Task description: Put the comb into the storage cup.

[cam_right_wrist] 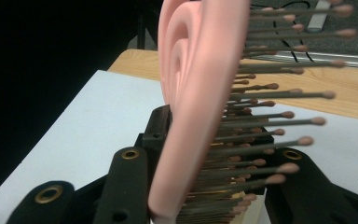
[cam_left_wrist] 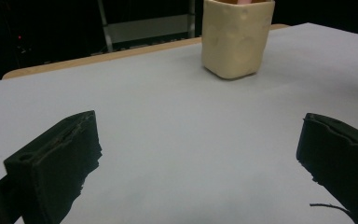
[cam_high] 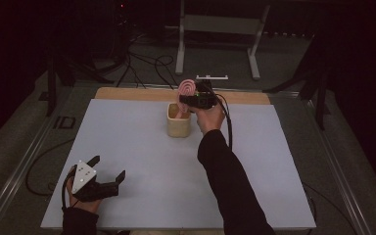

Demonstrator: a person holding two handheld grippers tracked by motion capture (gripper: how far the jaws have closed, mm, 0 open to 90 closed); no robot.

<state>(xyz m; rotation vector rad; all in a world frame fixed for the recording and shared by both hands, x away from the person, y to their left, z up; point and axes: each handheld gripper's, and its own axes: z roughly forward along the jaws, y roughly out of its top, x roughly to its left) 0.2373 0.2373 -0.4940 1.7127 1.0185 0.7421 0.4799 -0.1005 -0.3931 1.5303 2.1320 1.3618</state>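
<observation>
Right gripper (cam_high: 188, 99) is clamped on the pink hairbrush (cam_high: 187, 88), which stands roughly upright with its head above the jaws and its handle end reaching down into the cream cup (cam_high: 178, 123) at the far middle of the white table sheet (cam_high: 127, 147); the bristles (cam_right_wrist: 270, 116) point sideways past one jaw. The brush's long axis runs close to the cup's vertical axis, so any further move looks like a straight up-or-down one. Left gripper (cam_high: 108, 169) rests at the near left corner, jaws wide apart and empty, well apart from the cup.
</observation>
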